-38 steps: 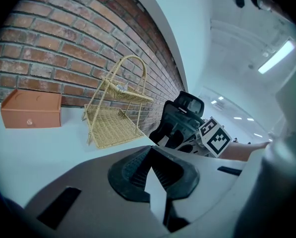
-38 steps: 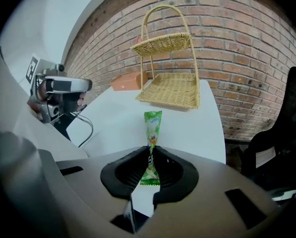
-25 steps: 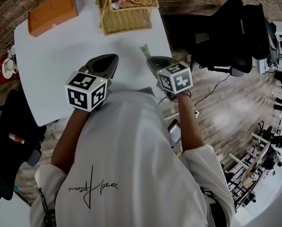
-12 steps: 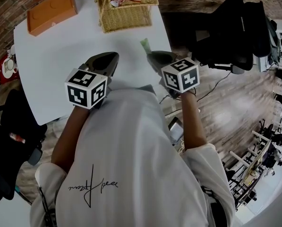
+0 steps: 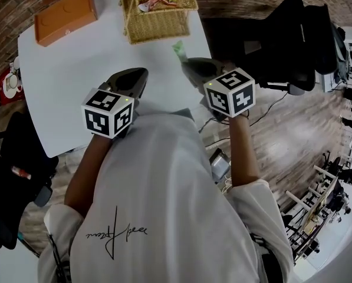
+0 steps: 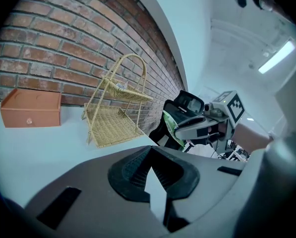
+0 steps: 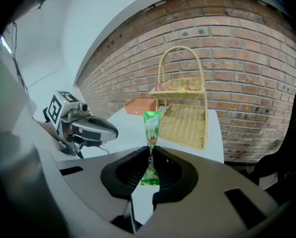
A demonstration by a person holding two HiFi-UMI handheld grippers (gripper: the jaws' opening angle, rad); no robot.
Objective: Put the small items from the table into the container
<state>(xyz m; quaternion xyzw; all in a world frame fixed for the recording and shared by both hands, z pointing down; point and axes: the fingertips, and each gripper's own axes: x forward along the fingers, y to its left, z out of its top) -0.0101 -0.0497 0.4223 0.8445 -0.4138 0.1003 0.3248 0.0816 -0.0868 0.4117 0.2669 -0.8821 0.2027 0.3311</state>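
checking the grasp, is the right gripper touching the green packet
Touching. The right gripper view shows the right gripper pinching the green packet between its jaws, with no gap.

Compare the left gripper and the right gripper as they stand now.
The left gripper is shut on nothing; the right gripper is shut on a green packet. In the head view the left gripper is over the middle of the table, the right gripper by its right edge. Both face the wicker basket.
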